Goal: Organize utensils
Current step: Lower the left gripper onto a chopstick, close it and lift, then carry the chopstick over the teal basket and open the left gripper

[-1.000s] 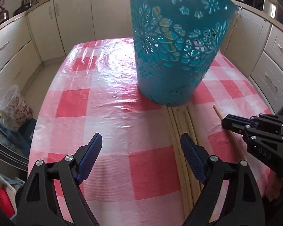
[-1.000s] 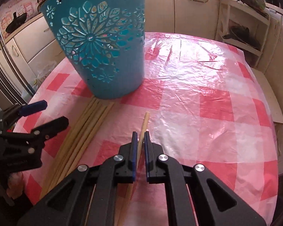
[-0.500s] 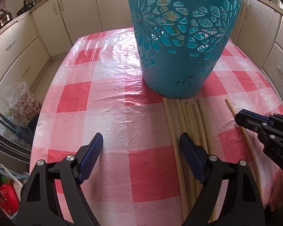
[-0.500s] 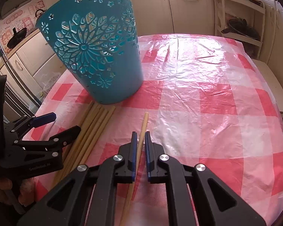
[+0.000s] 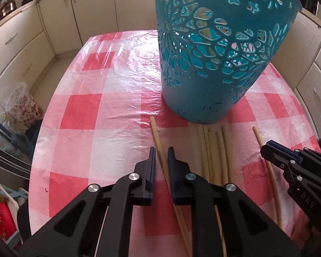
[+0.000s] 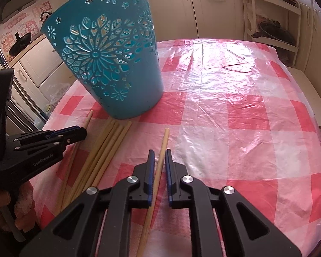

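A teal cut-out basket [image 5: 214,60] stands upright on the red-checked tablecloth [image 5: 109,115]; it also shows in the right wrist view [image 6: 115,64]. My left gripper [image 5: 161,156] is shut on one long wooden stick [image 5: 157,137], pulled apart to the left of the bundle. Several wooden sticks [image 5: 214,150] lie in a bundle in front of the basket. My right gripper [image 6: 159,158] is shut on another stick [image 6: 163,141] to the right of the bundle [image 6: 104,147]. Each gripper shows in the other's view: the right one [image 5: 267,150], the left one [image 6: 79,131].
Cream kitchen cabinets [image 5: 60,15] surround the table. A floral plastic-covered bin [image 5: 21,107] stands on the floor left of the table. A shelf rack [image 6: 271,21] with pans stands at the far right. The tablecloth [image 6: 235,98] stretches bare to the right of the basket.
My left gripper was open; it has closed on one stick, which now lies apart to the left of the bundle. My right gripper stays shut on its stick.
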`<action>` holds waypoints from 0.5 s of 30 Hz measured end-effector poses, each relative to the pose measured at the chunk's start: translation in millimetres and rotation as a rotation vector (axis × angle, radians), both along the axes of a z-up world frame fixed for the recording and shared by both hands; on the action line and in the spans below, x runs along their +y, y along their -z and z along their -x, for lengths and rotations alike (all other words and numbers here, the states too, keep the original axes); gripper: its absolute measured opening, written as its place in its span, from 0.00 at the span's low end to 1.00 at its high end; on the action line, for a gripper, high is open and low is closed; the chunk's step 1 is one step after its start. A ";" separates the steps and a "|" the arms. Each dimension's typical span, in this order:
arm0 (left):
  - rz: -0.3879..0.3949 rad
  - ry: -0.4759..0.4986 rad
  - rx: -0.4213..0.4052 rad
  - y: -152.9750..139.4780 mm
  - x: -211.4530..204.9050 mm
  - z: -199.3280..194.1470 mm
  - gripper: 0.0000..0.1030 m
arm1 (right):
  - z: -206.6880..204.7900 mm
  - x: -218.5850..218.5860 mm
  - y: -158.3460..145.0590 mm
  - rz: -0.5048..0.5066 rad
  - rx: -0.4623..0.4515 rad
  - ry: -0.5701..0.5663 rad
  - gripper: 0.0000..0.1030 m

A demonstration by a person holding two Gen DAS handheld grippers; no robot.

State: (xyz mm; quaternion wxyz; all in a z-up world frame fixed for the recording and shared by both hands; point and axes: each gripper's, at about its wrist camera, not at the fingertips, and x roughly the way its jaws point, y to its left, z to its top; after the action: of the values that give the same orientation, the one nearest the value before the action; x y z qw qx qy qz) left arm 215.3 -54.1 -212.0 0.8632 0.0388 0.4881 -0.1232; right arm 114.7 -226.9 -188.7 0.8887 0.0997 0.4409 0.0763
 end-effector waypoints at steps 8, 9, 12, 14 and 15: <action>-0.073 0.030 0.036 -2.2 -8.9 -9.6 0.11 | -0.3 4.6 -0.1 0.005 -0.008 -0.023 0.19; -0.066 0.032 0.034 -2.4 -9.5 -10.3 0.09 | -0.6 4.3 0.0 0.000 -0.008 -0.023 0.19; -0.021 0.024 0.041 -6.6 -1.8 -6.5 0.05 | -0.8 3.8 0.5 -0.005 -0.010 -0.023 0.19; 0.025 0.017 0.023 -15.6 10.1 4.0 0.05 | -1.1 3.9 0.8 -0.007 -0.010 -0.025 0.19; 0.039 0.014 0.007 -21.8 15.0 9.7 0.05 | -0.2 3.7 0.9 -0.007 -0.011 -0.026 0.20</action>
State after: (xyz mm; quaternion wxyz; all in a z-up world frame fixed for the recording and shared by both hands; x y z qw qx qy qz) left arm 205.6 -39.1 -190.3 0.8613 0.0248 0.4882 -0.1389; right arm 114.9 -223.2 -189.6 0.8897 0.0965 0.4370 0.0901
